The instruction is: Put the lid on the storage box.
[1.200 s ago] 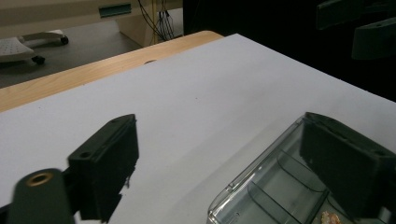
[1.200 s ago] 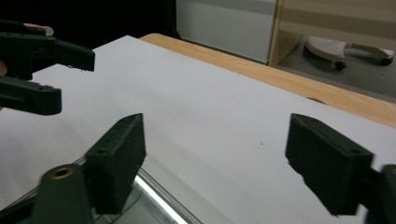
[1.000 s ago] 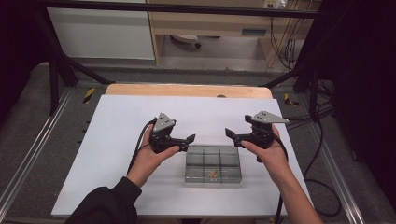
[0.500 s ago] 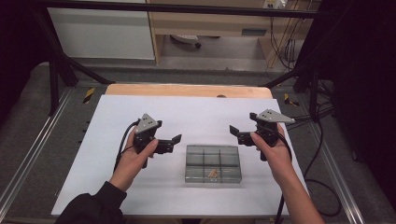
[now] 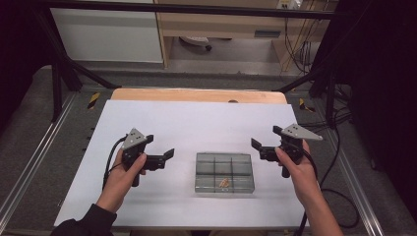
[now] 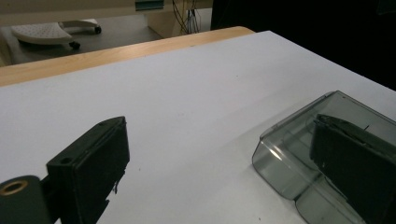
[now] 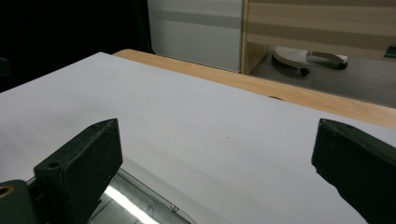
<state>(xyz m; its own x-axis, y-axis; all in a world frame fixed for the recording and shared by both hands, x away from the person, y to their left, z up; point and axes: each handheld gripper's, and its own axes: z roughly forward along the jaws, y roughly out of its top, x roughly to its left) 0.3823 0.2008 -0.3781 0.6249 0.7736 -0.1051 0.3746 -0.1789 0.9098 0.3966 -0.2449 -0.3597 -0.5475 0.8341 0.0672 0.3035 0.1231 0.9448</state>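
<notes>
Organizer box (image 5: 224,171), clear and compartmented, sits lower centre of my high view on the white table (image 5: 196,123). My left tongs (image 5: 164,156) hang at its left, right tongs (image 5: 256,146) at its upper right, both spread and holding nothing. One small tan item in a compartment is too small to identify. A dark cable (image 5: 110,160) loops behind my left hand (image 5: 123,172).
</notes>
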